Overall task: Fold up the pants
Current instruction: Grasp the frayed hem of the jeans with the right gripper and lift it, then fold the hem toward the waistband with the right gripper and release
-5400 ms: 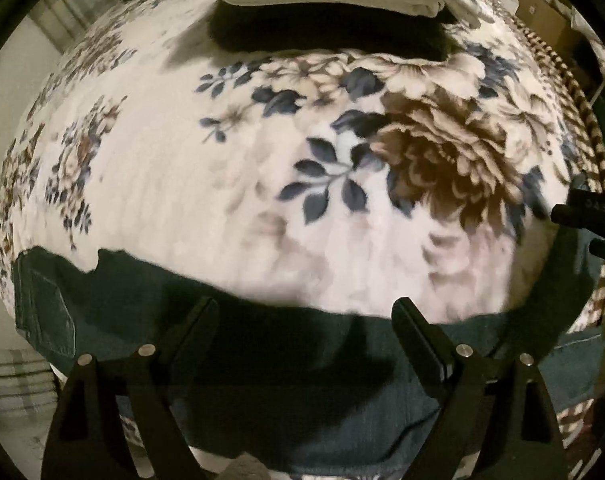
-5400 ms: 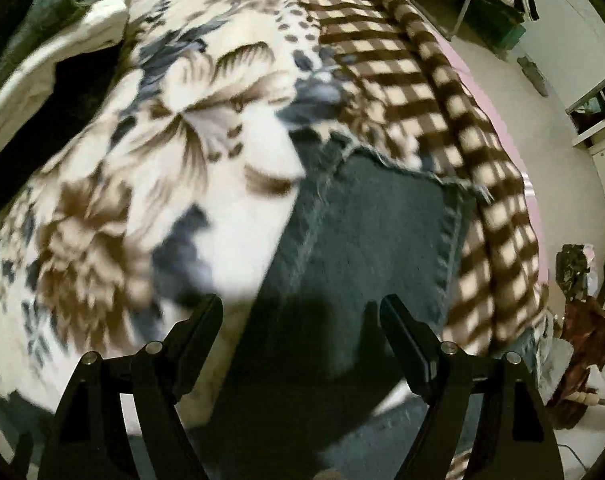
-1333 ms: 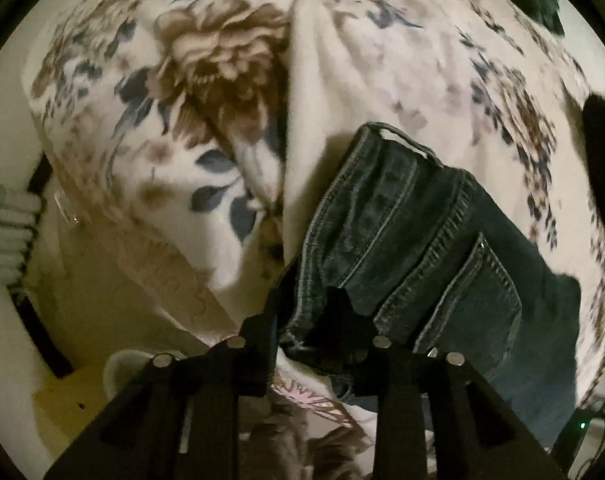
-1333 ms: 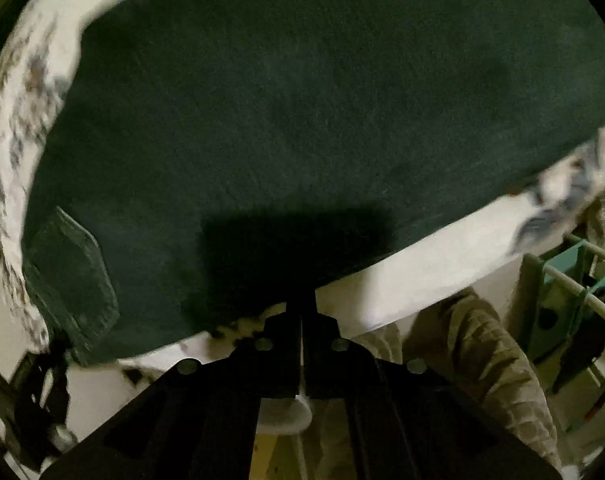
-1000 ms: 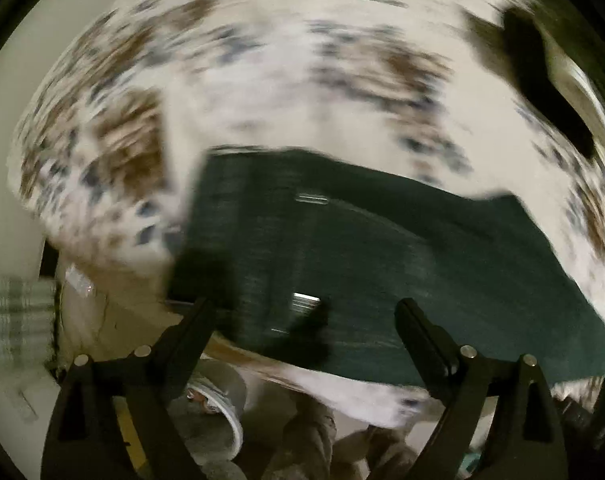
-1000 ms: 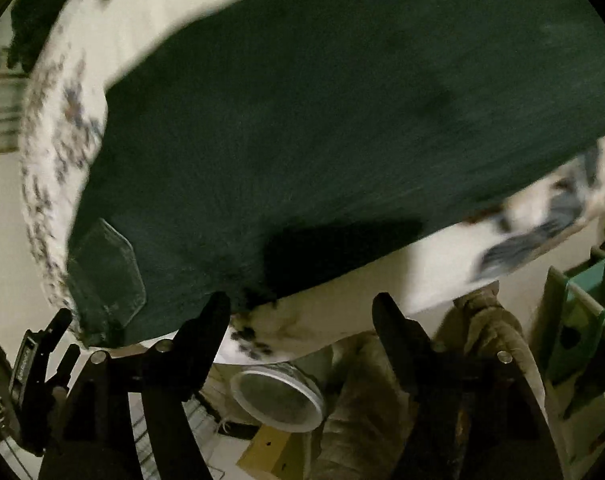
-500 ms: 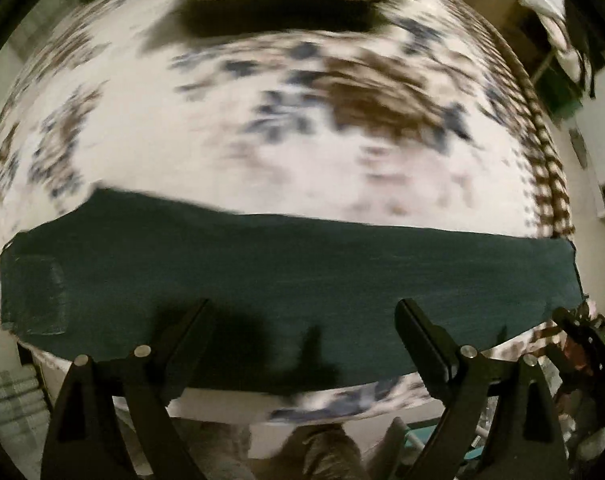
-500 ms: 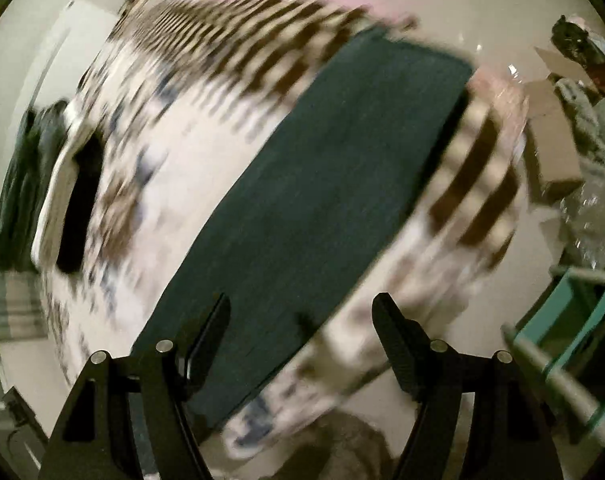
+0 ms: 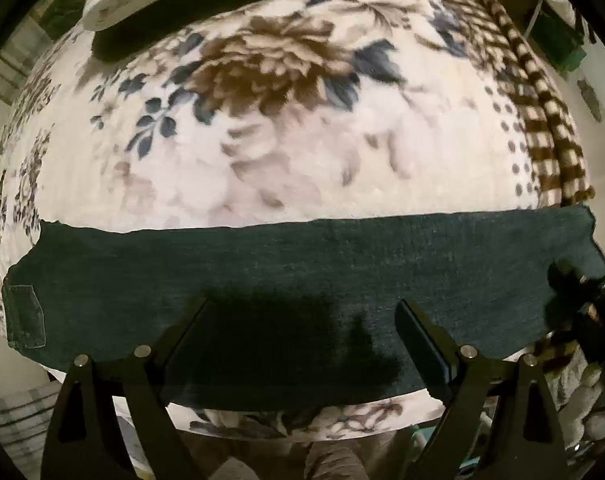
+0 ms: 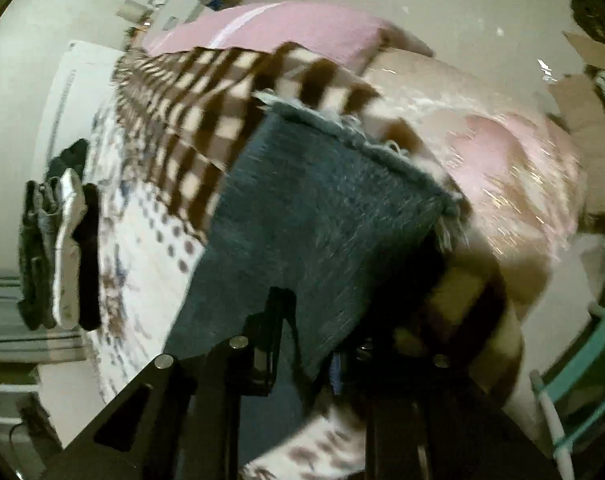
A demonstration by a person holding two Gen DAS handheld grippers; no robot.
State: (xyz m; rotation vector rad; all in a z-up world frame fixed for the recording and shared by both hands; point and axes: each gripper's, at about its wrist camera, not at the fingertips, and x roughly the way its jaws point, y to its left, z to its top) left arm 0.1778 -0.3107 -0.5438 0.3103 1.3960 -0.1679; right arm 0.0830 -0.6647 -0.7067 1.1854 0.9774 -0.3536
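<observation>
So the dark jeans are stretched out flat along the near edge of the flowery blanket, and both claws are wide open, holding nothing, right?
Not quite. Only the left claw is wide open, above the jeans on the flowery blanket. The right wrist view shows the right claw closed on the jeans near the frayed hem.

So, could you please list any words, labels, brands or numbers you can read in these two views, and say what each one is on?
None can be read in either view.
The pants show a plain back pocket, with no tag or brand patch visible.
The floral blanket and checked blanket carry patterns only.
The cardboard boxes in the right wrist view are too blurred to show any print.
</observation>
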